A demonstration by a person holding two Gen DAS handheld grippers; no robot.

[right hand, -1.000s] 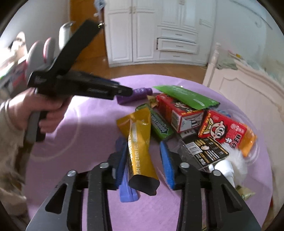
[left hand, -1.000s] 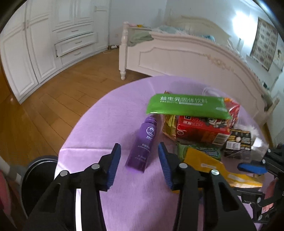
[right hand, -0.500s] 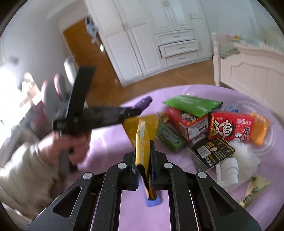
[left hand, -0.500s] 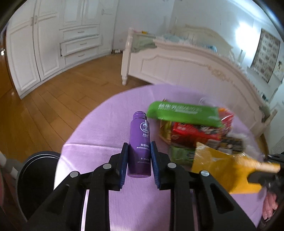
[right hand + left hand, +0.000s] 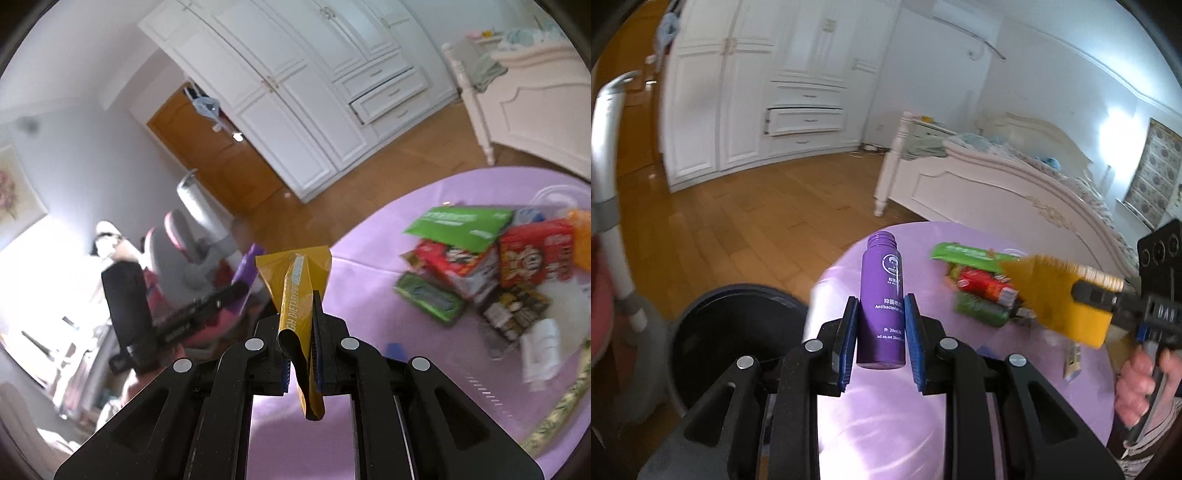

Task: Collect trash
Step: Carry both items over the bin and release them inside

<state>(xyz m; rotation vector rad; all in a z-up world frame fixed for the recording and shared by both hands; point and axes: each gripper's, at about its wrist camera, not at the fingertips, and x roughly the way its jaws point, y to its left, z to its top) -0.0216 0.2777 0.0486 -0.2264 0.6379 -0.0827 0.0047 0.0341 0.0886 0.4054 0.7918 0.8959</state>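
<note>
My left gripper (image 5: 881, 314) is shut on a purple capless bottle (image 5: 881, 295) and holds it up above the left edge of the purple table (image 5: 886, 424), beside a black bin (image 5: 738, 332) on the floor. My right gripper (image 5: 299, 321) is shut on a yellow snack wrapper (image 5: 293, 291), lifted above the table; it also shows in the left wrist view (image 5: 1060, 295). The left gripper with the bottle appears in the right wrist view (image 5: 207, 302).
A pile of trash lies on the table: a green pouch (image 5: 458, 225), red snack boxes (image 5: 532, 254), a green pack (image 5: 428, 299), a dark wrapper (image 5: 513, 314), a white piece (image 5: 543, 347). A white bed (image 5: 997, 188), wardrobe (image 5: 738, 110) and grey chair (image 5: 192, 251) stand around.
Both grippers closed on their items and lifted them: the left took the purple bottle toward the table's left edge by the bin, the right raised the yellow wrapper leftward.
</note>
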